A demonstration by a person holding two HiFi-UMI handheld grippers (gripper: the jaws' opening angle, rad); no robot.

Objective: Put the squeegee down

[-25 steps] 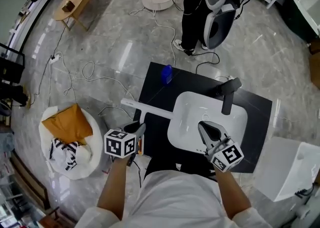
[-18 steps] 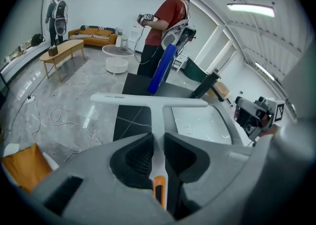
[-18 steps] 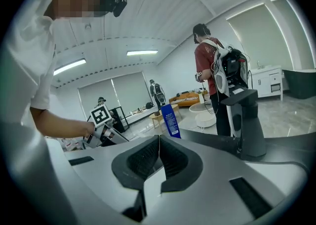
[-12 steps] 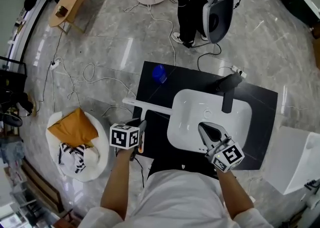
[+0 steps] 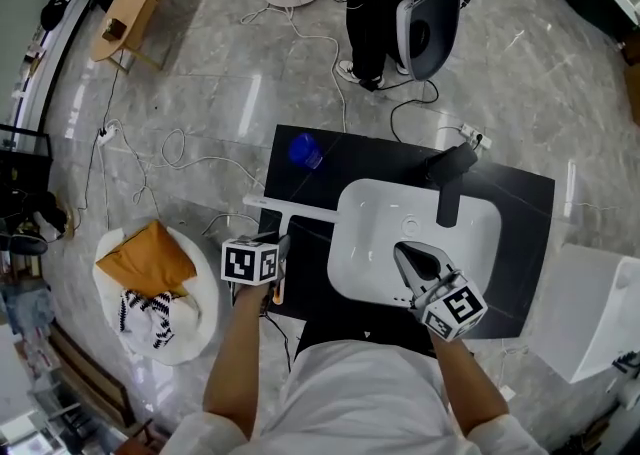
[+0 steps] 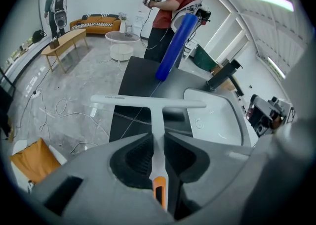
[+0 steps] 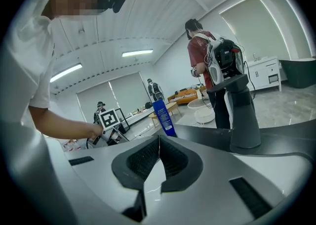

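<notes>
The squeegee [image 6: 154, 112], white with an orange inset in its handle, is gripped by the handle in the left tongs [image 6: 158, 139], whose pads are clenched on either side of it. Its T-shaped blade points away from the person and lies crosswise over the left edge of the black table [image 5: 385, 158]. The blade's left end sticks out over the floor [image 5: 200, 73] and its right end is just beside the white basin [image 5: 375, 233]. Whether the blade touches the table cannot be told. There is small print along the blade, too fine to read.

The right tongs [image 7: 158, 139] hang over the near side of the basin with their tips pressed together and nothing between them. A black tap [image 5: 450, 183] stands at the basin's far rim.

A blue bottle [image 5: 304, 151] stands near the table's far left corner, its label unreadable. A bare stretch of black top lies between it and the blade.

On the floor to the left, a round white basket [image 5: 190, 338] holds an orange cloth [image 5: 145, 258] and a black-and-white striped cloth [image 5: 145, 308]. Loose cables [image 5: 180, 148] trail between the basket and the table. A person [image 6: 173, 1] in a red top stands beyond the table's far edge.
</notes>
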